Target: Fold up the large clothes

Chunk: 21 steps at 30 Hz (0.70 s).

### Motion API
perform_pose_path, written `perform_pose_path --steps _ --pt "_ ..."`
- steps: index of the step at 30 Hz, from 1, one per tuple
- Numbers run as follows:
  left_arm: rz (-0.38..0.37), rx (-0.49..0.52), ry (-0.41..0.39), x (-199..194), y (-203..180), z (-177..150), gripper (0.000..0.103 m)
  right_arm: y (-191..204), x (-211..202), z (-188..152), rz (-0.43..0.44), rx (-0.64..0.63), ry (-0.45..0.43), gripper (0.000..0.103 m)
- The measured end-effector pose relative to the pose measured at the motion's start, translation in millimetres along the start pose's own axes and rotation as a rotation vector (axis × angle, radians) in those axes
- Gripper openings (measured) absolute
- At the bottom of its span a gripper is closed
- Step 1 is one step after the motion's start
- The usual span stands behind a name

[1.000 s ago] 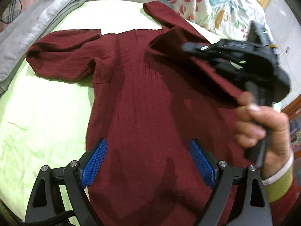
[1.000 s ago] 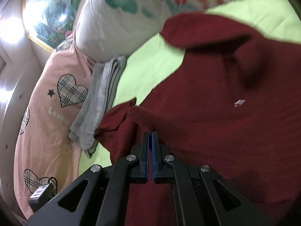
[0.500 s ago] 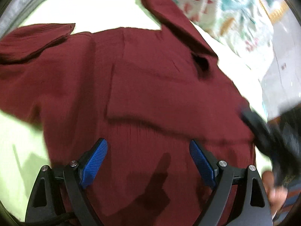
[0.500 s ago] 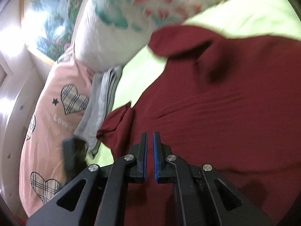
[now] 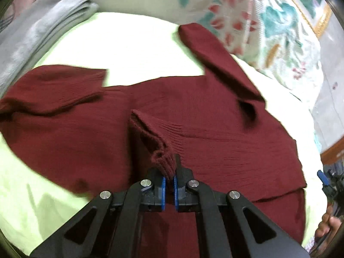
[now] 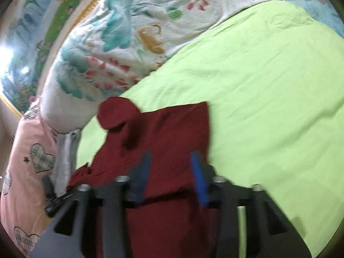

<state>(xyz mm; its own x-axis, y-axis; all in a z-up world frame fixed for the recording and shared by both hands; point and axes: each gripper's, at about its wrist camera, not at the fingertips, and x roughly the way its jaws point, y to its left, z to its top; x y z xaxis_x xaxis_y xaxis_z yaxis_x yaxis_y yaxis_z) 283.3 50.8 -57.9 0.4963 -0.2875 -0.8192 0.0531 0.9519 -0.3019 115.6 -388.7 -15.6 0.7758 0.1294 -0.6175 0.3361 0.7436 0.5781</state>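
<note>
Sweater lies spread on the green sheet, its long axis running away from the left gripper toward the floral pillow, one sleeve out to the left near the grey folded cloth and the other sleeve angled up toward the pillow. The left gripper's jaws are clamped tight on a bunched cuff of the knit, which rises as a raised ridge straight ahead of the pads over the sweater's middle. That cuff belongs to a sleeve already folded across the body from the right.

The right gripper has just been opening; its jaws stand about half spread with nothing pinched between them, the red fabric only lying beneath and beyond. It hovers over the sweater's right side, near the edge where the knit meets bare sheet. The person's right hand shows at the far right of the left view.

Judging from this, the held cuff is closest to the left gripper, so laying that sleeve flat falls to it, moving along the sweater's length. The right gripper sits nearer the free right edge for the following fold.
</note>
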Motion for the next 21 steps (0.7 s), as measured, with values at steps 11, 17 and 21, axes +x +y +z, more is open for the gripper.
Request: perform_pose_path --steps 11,17,21 --pt "-0.027 0.019 0.037 5 -1 -6 0.004 -16 110 25 -0.062 -0.059 0.221 0.005" --pt "-0.075 0.037 0.046 7 -9 -6 0.004 -28 99 41 -0.097 -0.068 0.166 0.006" --pt "-0.053 0.038 0.078 20 -6 -10 0.004 -29 101 34 -0.159 -0.075 0.178 0.014"
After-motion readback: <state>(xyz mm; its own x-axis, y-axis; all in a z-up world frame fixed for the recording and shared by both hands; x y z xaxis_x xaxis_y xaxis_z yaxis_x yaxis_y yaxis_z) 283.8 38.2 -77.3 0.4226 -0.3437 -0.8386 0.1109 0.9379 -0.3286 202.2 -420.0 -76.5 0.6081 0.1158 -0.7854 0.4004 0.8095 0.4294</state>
